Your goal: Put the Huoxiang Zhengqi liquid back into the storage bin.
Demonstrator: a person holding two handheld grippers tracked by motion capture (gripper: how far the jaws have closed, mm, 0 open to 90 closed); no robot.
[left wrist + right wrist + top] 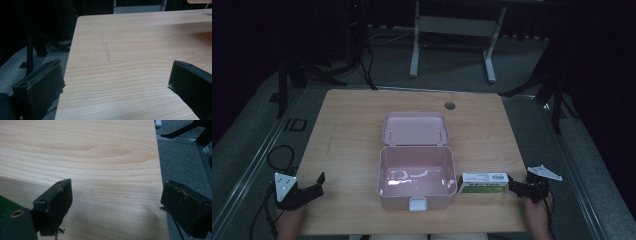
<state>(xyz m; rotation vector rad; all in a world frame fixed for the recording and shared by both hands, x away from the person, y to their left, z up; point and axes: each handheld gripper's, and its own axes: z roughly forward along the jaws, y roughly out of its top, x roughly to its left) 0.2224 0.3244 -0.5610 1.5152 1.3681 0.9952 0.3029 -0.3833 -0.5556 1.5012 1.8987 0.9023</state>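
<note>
On the wooden table (362, 125) sat a pale pink box (417, 179), its lid (415, 128) thrown back flat behind it and the inside bare. Just to the right of it, touching or very nearly touching its side, lay a small white-and-green carton (483, 183), flat on the wood near the front edge. The right gripper (518, 186) rested at the carton's far end, close against it, held by a hand (538, 212) coming up from the front edge of the table; its jaws stood wide apart with only bare wood between them, and in the right gripper view a sliver of green (5, 206) showed at the left edge, outside the left jaw. The left gripper (314, 186) lay well away at the table's front left corner, its jaws also spread wide over bare wood, one of them hanging past the table's edge in the left gripper view.
</note>
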